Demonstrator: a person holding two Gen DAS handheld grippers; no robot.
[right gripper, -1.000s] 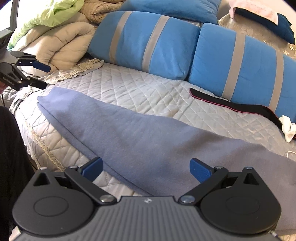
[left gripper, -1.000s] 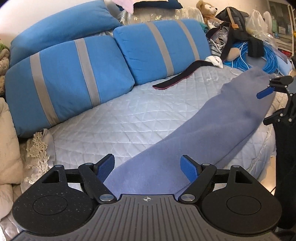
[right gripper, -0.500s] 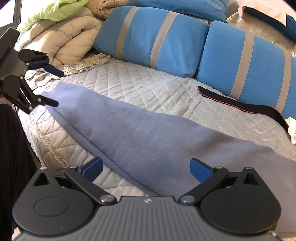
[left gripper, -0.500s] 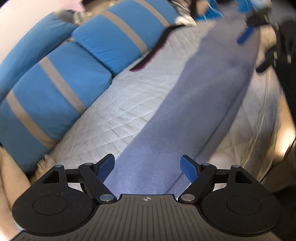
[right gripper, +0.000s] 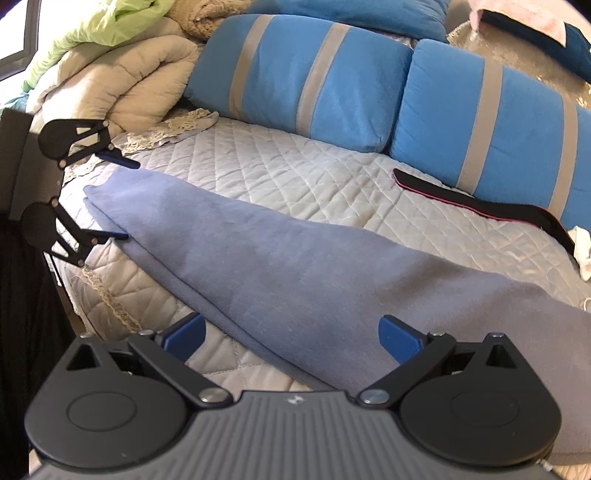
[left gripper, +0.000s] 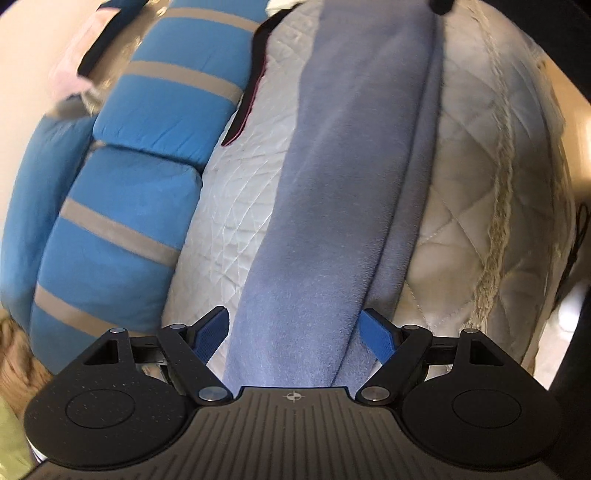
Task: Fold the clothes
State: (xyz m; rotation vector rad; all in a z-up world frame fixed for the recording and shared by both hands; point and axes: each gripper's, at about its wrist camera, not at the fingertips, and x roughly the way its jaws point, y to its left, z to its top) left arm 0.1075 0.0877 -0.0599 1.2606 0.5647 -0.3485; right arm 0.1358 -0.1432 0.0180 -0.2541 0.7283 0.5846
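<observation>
A long lavender-blue garment (right gripper: 295, 266) lies as a folded strip across the white quilted bed cover (right gripper: 295, 166). In the left wrist view the garment (left gripper: 351, 166) runs away from me lengthwise. My left gripper (left gripper: 295, 332) is open, and the strip's near end lies between its blue pads. The right wrist view shows the left gripper (right gripper: 123, 199) turned on its side, one finger above and one below the garment's far-left end. My right gripper (right gripper: 293, 334) is open too, low over the strip's other end, with cloth between its fingers.
Blue cushions with grey stripes (right gripper: 314, 85) line the back of the bed. A black strap with a pink edge (right gripper: 480, 206) lies in front of them. A beige duvet (right gripper: 129, 85) and a green blanket (right gripper: 110, 22) are piled at the far left. The lace-trimmed bed edge (left gripper: 498, 221) drops off beside the garment.
My left gripper has rolled sideways and closed in on the garment's end, so its view has rotated. The right gripper has shifted only slightly. Both have stayed open.
</observation>
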